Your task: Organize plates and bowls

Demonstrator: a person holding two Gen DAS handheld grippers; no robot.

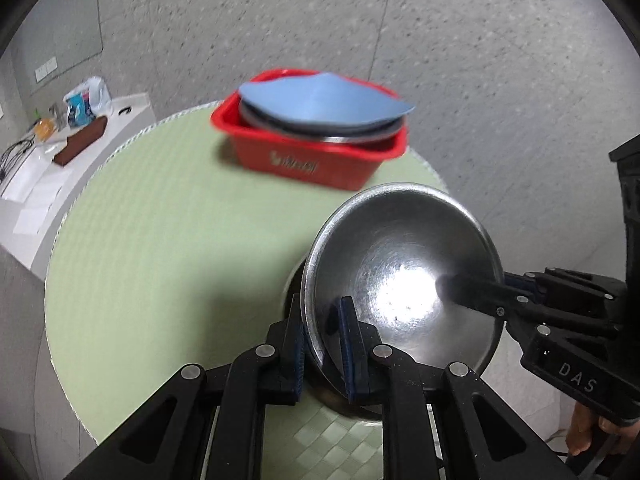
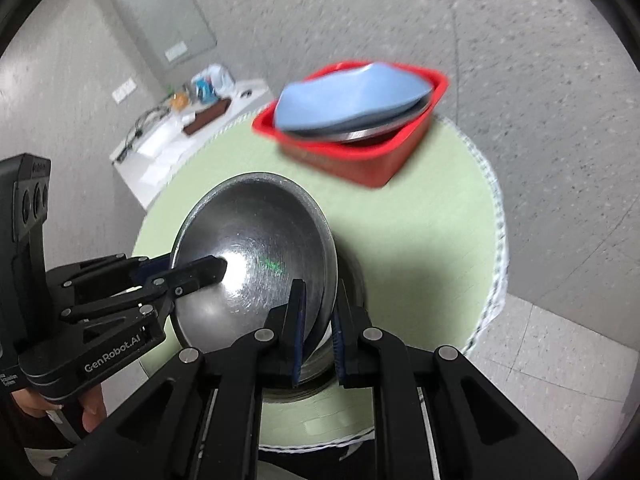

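Note:
A shiny steel bowl is held tilted above the round green table, over another steel dish whose edge shows beneath it. My left gripper is shut on the bowl's near rim. My right gripper is shut on the opposite rim of the same bowl. Each gripper shows in the other's view, the right one and the left one, with one finger inside the bowl. At the table's far edge a red plastic tub holds a blue plate stacked on steel plates.
The round table has a green woven cover and drops off on all sides to a grey speckled floor. A low white bench with clutter stands to the far left. The red tub also shows in the right wrist view.

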